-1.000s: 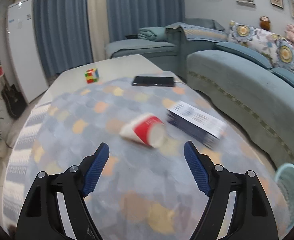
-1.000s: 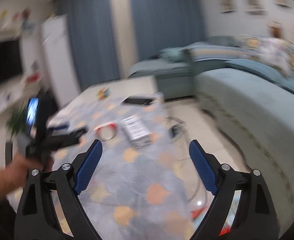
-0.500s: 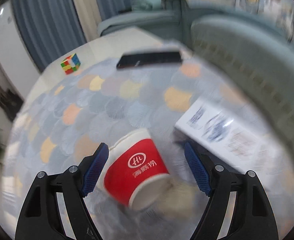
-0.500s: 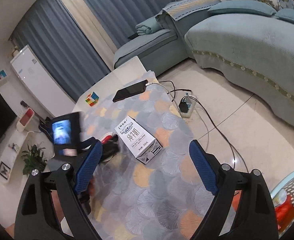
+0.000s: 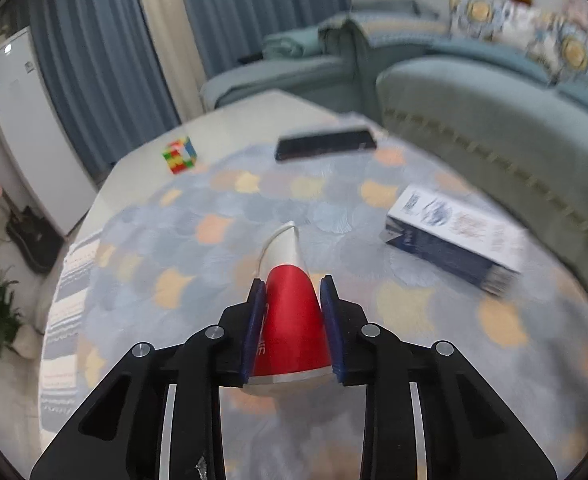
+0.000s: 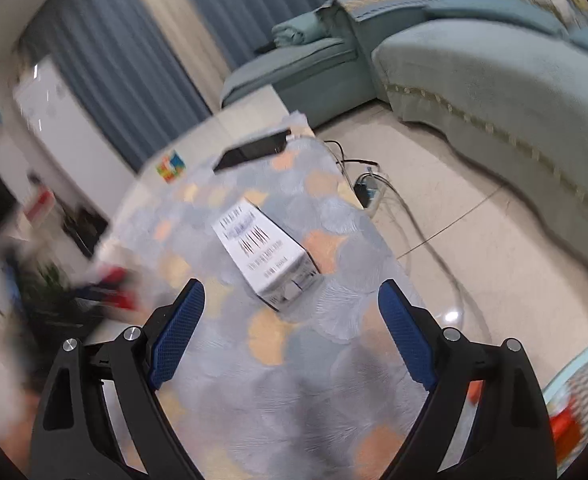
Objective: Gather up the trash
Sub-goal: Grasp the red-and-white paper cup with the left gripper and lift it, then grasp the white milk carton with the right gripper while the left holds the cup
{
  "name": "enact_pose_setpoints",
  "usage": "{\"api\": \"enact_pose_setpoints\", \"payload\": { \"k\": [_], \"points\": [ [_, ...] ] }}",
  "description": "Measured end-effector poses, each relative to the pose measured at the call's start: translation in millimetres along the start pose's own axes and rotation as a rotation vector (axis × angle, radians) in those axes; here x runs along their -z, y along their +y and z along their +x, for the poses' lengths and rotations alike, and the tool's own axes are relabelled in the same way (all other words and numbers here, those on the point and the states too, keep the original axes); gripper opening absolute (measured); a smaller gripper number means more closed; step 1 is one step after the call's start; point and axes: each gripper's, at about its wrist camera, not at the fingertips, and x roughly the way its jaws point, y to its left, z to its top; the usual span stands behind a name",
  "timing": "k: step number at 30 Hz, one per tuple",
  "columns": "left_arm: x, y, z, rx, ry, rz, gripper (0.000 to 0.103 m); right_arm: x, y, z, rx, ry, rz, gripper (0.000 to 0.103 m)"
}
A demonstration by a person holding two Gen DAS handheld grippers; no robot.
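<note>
A red and white paper cup point(image 5: 292, 320) is squeezed flat between the blue pads of my left gripper point(image 5: 292, 286), whose jaws are closing on it above the patterned tablecloth point(image 5: 198, 280). A white and dark blue carton point(image 5: 453, 236) lies on its side to the right of the cup. In the right wrist view the same carton point(image 6: 264, 256) lies just beyond my right gripper point(image 6: 290, 286), which stands open with nothing between its fingers. A red blur at the left edge point(image 6: 110, 284) is the cup in the left gripper.
A black phone point(image 5: 325, 144) and a colour cube point(image 5: 180, 155) lie at the table's far end. A teal sofa point(image 5: 493, 112) runs along the right. A power strip with cables point(image 6: 367, 190) is on the floor. A pale mesh basket point(image 6: 581, 392) holding something red stands at the lower right.
The left gripper came up to the lying cup, took it between its fingers and closed, crushing it. The right gripper sank and drew nearer to the carton, still open.
</note>
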Motion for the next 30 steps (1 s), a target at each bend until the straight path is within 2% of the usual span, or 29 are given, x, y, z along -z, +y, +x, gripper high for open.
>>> {"api": "enact_pose_setpoints", "payload": {
  "k": [2, 6, 9, 11, 14, 17, 20, 21, 24, 28, 30],
  "points": [
    [11, 21, -44, 0.037, -0.05, -0.024, 0.027, 2, 11, 11, 0.048, -0.005, -0.103, 0.084],
    [45, 52, -117, 0.13, -0.112, -0.106, 0.027, 0, 30, 36, 0.083, -0.019, -0.245, 0.084],
    [72, 65, -135, 0.221, -0.117, -0.208, 0.027, -1, 45, 65, 0.1, 0.019, -0.323, 0.084],
    [74, 60, -131, 0.222, -0.101, -0.193, 0.027, -3, 51, 83, 0.121, 0.042, -0.35, 0.085],
    [77, 46, -124, 0.194, -0.132, -0.12, 0.026, -9, 56, 104, 0.139, 0.043, -0.356, 0.085],
    [82, 47, -112, 0.199, -0.097, -0.146, 0.027, -15, 59, 121, 0.173, 0.044, -0.351, 0.085],
    [78, 57, -100, 0.199, -0.069, -0.203, 0.027, -18, 59, 140, 0.219, 0.118, -0.324, 0.084],
    [76, 62, -96, 0.191, -0.066, -0.222, 0.027, -16, 61, 144, 0.235, 0.135, -0.325, 0.078],
    [78, 68, -91, 0.154, -0.068, -0.235, 0.027, -13, 65, 133, 0.216, 0.102, -0.276, 0.054],
    [81, 74, -89, 0.152, -0.053, -0.264, 0.027, -10, 80, 106, 0.206, 0.058, -0.322, 0.054],
    [79, 72, -97, 0.141, -0.084, -0.243, 0.027, -9, 87, 81, 0.183, 0.022, -0.342, 0.054]
  ]
}}
